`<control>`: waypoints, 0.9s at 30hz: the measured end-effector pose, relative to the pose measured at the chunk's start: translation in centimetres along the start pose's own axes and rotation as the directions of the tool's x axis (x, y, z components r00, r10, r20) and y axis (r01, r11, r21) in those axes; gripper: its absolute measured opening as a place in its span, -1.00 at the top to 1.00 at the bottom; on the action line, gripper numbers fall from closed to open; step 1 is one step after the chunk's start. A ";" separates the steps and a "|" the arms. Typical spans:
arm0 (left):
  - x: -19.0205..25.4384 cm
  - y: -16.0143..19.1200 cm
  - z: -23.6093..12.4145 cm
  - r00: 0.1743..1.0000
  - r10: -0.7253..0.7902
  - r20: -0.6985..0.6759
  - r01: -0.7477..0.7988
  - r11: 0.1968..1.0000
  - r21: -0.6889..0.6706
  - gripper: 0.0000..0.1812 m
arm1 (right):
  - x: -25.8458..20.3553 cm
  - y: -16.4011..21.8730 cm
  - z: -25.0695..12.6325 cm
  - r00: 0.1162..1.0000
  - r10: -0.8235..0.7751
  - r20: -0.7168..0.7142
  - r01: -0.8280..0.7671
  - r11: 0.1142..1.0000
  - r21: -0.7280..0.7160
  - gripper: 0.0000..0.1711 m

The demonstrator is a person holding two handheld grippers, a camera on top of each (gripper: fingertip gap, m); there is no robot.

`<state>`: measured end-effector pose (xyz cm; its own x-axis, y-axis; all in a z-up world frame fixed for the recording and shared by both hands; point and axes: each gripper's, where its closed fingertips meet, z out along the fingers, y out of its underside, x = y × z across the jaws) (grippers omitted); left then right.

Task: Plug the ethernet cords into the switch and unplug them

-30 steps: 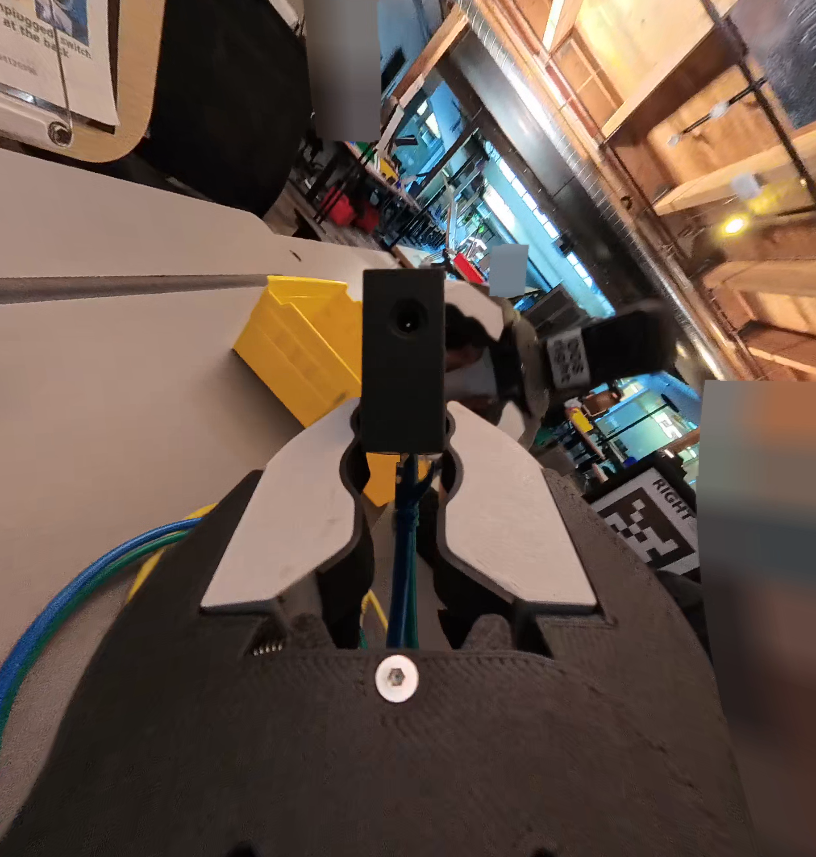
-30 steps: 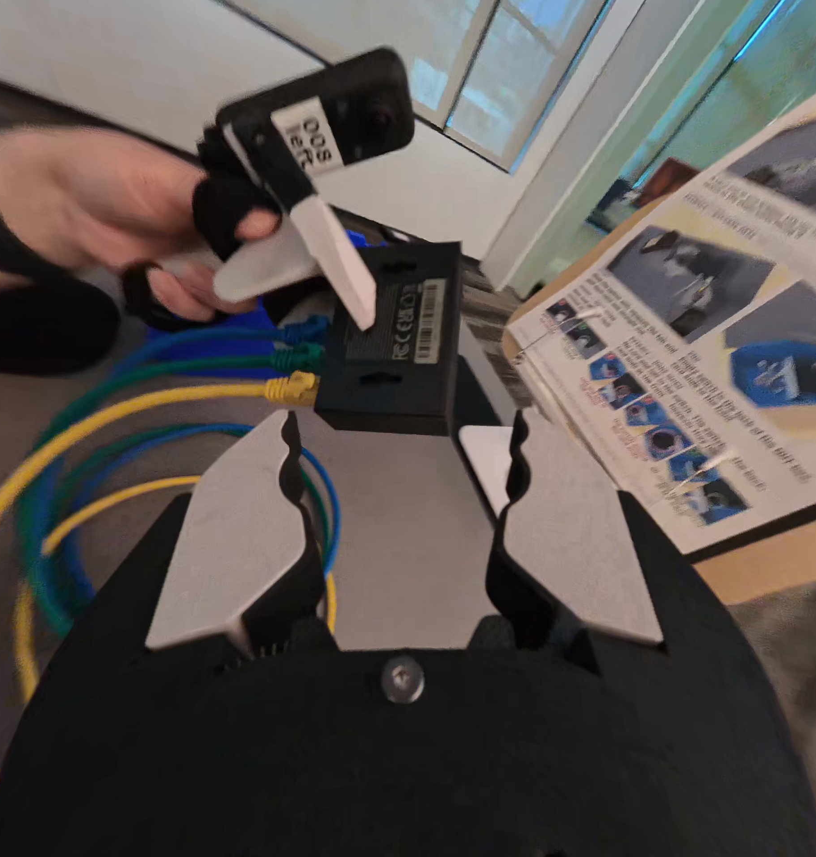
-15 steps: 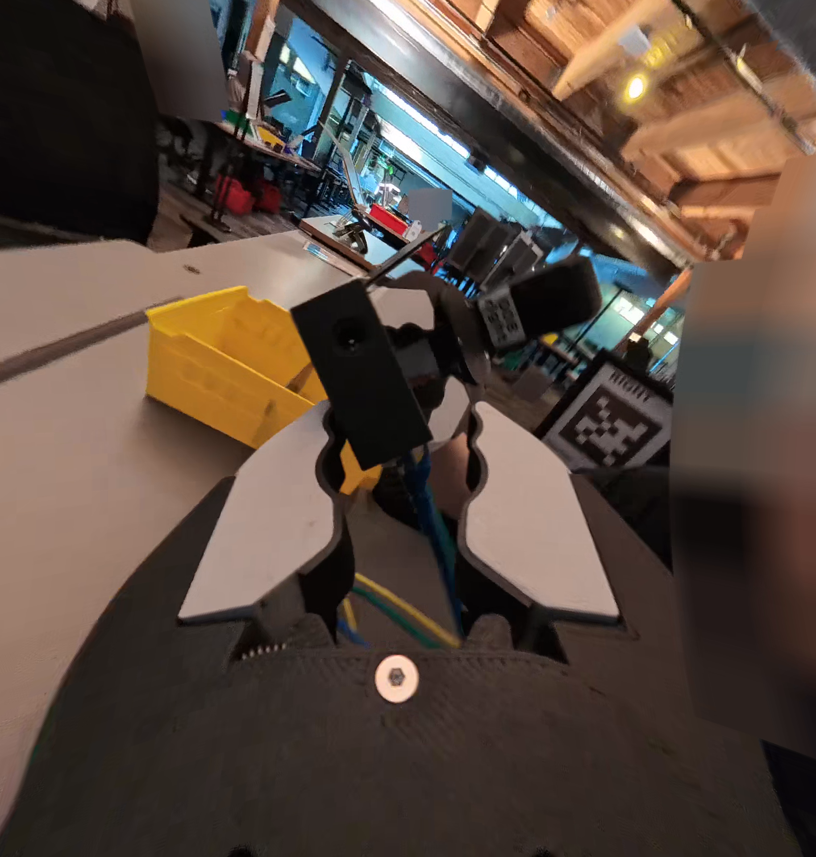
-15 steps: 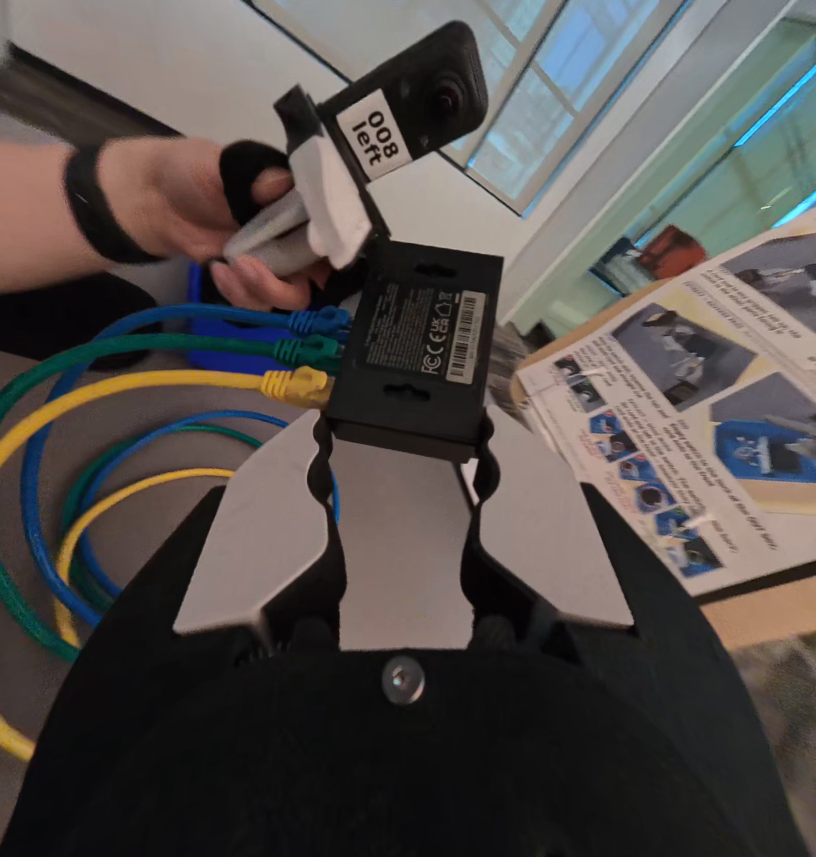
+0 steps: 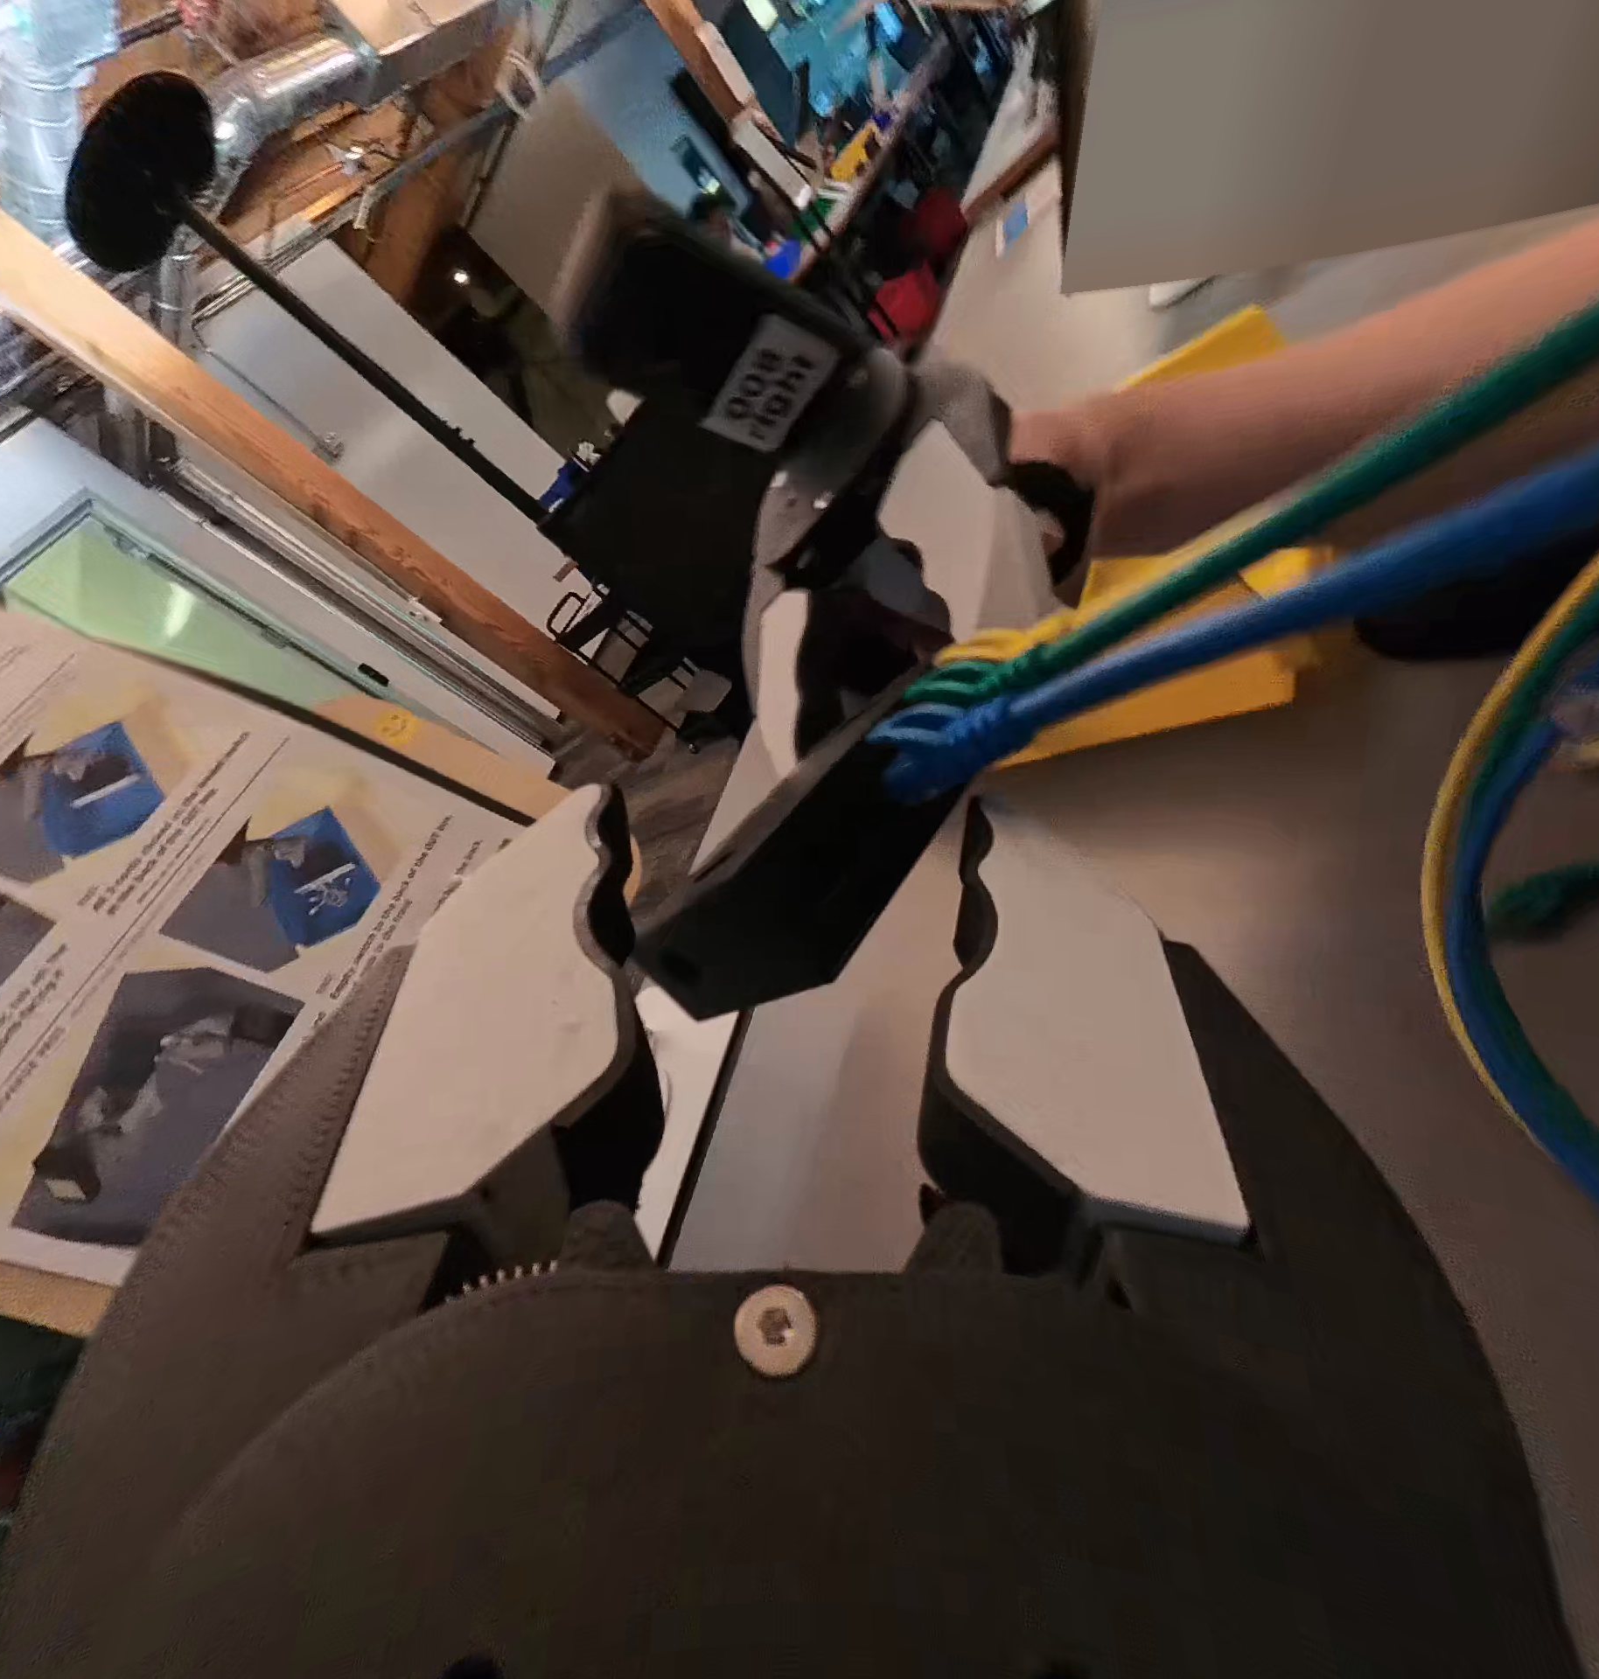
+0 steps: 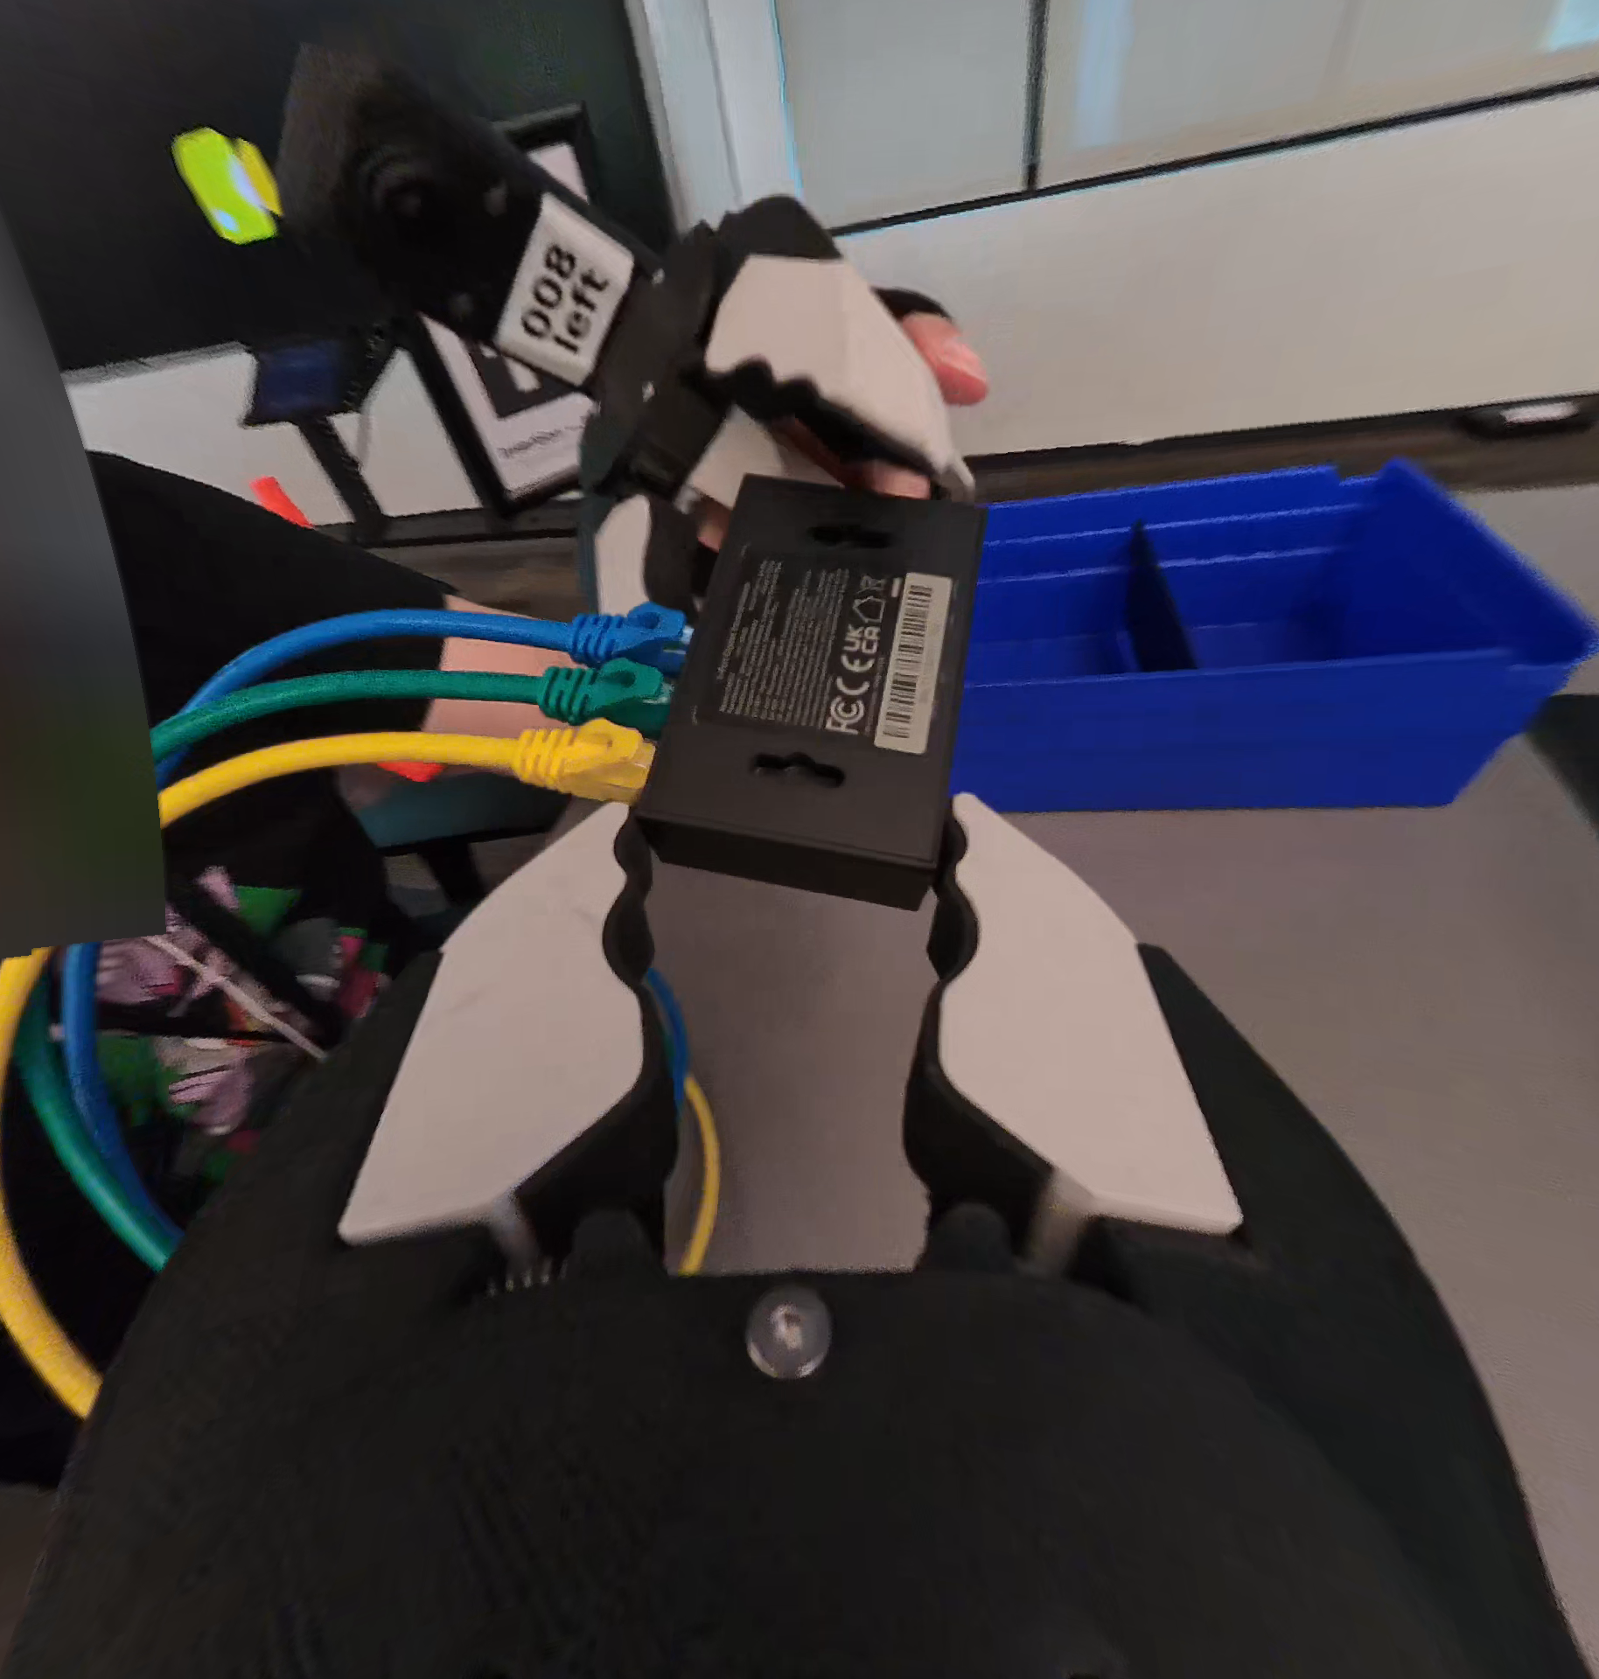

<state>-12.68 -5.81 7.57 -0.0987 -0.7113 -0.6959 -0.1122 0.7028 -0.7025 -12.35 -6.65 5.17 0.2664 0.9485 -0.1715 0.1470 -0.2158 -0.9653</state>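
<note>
Black switch (image 6: 814, 690); blue (image 6: 396, 627), green (image 6: 369, 688), yellow cords (image 6: 351, 754) (plugs match); blue bin (image 6: 1232, 636).

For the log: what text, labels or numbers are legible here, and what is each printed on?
I don't quote writing; these items bear it:
White sticker on the left gripper camera: legible.
Other sticker on the right gripper camera: blurred.
Label under the switch: marks, barcode, tiny print.
Instruction sheet: too small.
Framed sign: blurred.

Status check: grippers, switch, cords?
Right gripper shut on switch. Left gripper open, released. Blue, green, yellow cords plugged in.
</note>
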 end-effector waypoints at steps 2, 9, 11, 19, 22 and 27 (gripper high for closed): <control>0.8 1.0 0.7 0.996 0.089 -0.006 -0.089 0.994 -0.058 0.31 | -1.0 0.3 0.0 0.995 0.047 0.093 -0.047 0.999 -0.001 0.29; 4.5 0.2 1.6 0.939 0.332 -0.090 -0.336 0.942 -0.030 0.60 | -3.6 2.4 -0.2 0.905 0.249 0.345 -0.215 0.967 -0.134 0.29; 5.6 -0.2 1.8 0.934 0.329 -0.140 -0.334 0.943 -0.015 0.66 | -4.2 2.9 -0.5 0.878 0.272 0.394 -0.225 0.961 -0.162 0.29; 2.3 2.7 1.6 0.907 0.418 -0.052 -0.419 0.883 -0.213 0.67 | 0.7 1.6 -1.6 0.980 0.170 0.101 -0.168 0.985 -0.026 0.24; -0.6 5.1 -0.1 0.881 0.473 -0.010 -0.445 0.820 -0.361 0.67 | 4.3 -1.2 -4.9 0.980 0.108 -0.166 -0.086 0.987 0.137 0.26; -4.4 8.6 -3.2 0.844 0.537 0.012 -0.426 0.683 -0.594 0.67 | 0.4 -9.0 -9.4 0.809 -0.239 -0.537 0.410 0.884 0.225 0.51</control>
<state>-16.40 3.31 5.12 -0.1316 -0.2227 -0.9660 -0.6219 0.7774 -0.0945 -4.58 -6.54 15.64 0.6916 0.6947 0.1976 0.0249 0.2505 -0.9678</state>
